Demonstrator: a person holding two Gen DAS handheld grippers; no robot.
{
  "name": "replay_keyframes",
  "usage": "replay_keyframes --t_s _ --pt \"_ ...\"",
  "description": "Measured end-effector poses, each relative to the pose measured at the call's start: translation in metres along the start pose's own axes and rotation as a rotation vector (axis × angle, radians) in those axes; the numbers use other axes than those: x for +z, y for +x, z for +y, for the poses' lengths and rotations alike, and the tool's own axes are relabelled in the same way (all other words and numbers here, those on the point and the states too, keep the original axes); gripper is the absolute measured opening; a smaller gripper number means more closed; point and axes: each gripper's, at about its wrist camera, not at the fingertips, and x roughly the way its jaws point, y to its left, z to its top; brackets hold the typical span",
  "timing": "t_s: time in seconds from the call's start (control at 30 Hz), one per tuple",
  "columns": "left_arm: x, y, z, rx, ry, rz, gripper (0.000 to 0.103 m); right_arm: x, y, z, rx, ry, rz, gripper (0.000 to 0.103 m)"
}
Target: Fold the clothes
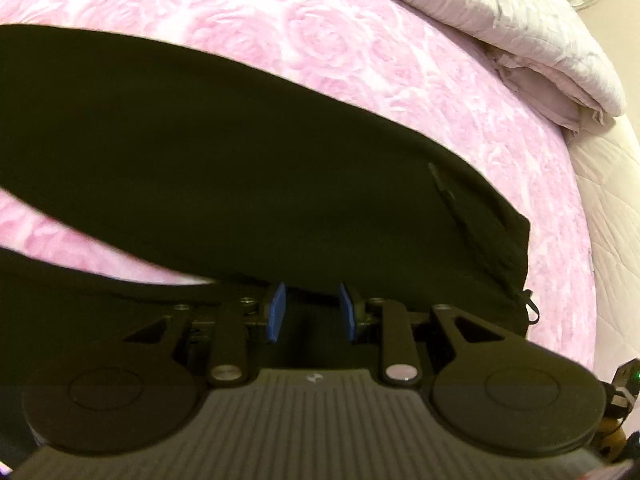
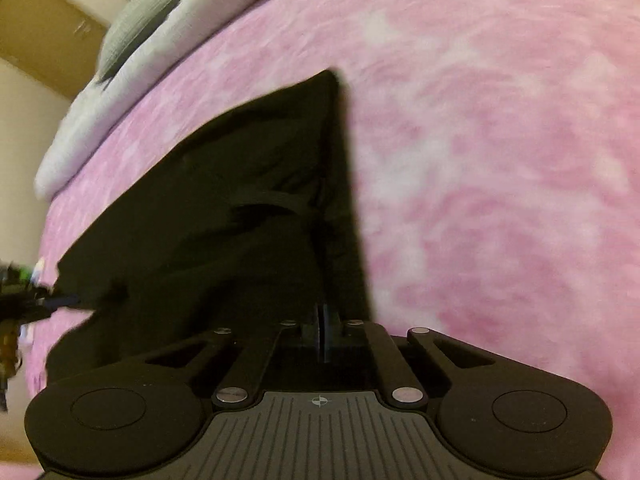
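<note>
Across the pink bed [image 1: 360,60], black trousers [image 1: 240,184] are spread mid-fold. Left claw [image 1: 310,312] is seen half open, cloth between pads, grip uncertain. Right claw [image 2: 324,332] is clamped on the hem; carrying it over is judged next.

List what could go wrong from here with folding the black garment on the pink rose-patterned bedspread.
1. The right gripper looks shut over the black fabric garment; whether the pads actually caught cloth is unclear, so the edge could slip out.
2. The left gripper stands open with its blue pads apart over the garment, so that side is unheld and the fold may go crooked.
3. The garment's dangling black zipper pull could snag on the pink rose-patterned bedspread.
</note>
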Motion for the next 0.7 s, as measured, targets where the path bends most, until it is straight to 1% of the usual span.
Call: replay_keyframes --t_s 0.07,0.1,0.13,0.2,0.23,0.3,0.37,0.43,0.47,0.5,0.53,0.57,0.6,0.63,0.7 --pt "-0.003 0.0 0.005 0.013 -0.014 0.009 0.024 -0.007 0.003 -0.017 -0.087 0.092 0.009 0.0" --pt "-0.006 -0.002 0.008 0.017 -0.014 0.011 0.024 -0.01 0.006 -0.025 -0.097 0.141 0.023 0.0" --pt "-0.01 -0.005 0.011 0.02 -0.012 0.012 0.024 -0.013 0.006 -0.03 -0.071 0.187 0.024 0.0" --pt "-0.018 -0.013 0.018 0.036 -0.015 0.015 0.024 -0.017 -0.005 -0.029 -0.02 0.229 -0.021 0.001" --pt "-0.024 -0.018 0.025 0.051 -0.033 0.019 0.024 -0.021 -0.011 -0.028 -0.014 0.25 -0.042 0.001" --pt "-0.034 -0.026 0.039 0.076 -0.076 0.027 0.024 -0.032 -0.021 -0.031 -0.018 0.318 -0.062 0.01" --pt "-0.044 -0.035 0.054 0.099 -0.12 0.029 0.024 -0.052 -0.026 -0.036 -0.01 0.41 -0.056 0.01" --pt "-0.05 -0.043 0.066 0.118 -0.145 0.024 0.024 -0.071 -0.031 -0.037 0.013 0.492 -0.073 0.011" --pt "-0.053 -0.048 0.072 0.122 -0.156 0.019 0.024 -0.081 -0.034 -0.037 0.027 0.533 -0.084 0.026" --pt "-0.055 -0.051 0.077 0.122 -0.164 0.014 0.024 -0.09 -0.038 -0.037 0.04 0.571 -0.116 0.054" --pt "-0.057 -0.053 0.083 0.116 -0.172 0.011 0.024 -0.097 -0.042 -0.036 0.049 0.613 -0.148 0.068" --pt "-0.058 -0.054 0.088 0.108 -0.177 0.009 0.024 -0.102 -0.043 -0.034 0.064 0.649 -0.166 0.074" --pt "-0.059 -0.054 0.09 0.099 -0.18 0.006 0.024 -0.107 -0.044 -0.032 0.084 0.678 -0.179 0.074" --pt "-0.06 -0.053 0.092 0.091 -0.181 0.004 0.024 -0.111 -0.044 -0.029 0.084 0.688 -0.186 0.074" --pt "-0.061 -0.051 0.098 0.08 -0.191 -0.001 0.024 -0.114 -0.043 -0.024 0.054 0.681 -0.182 0.074"
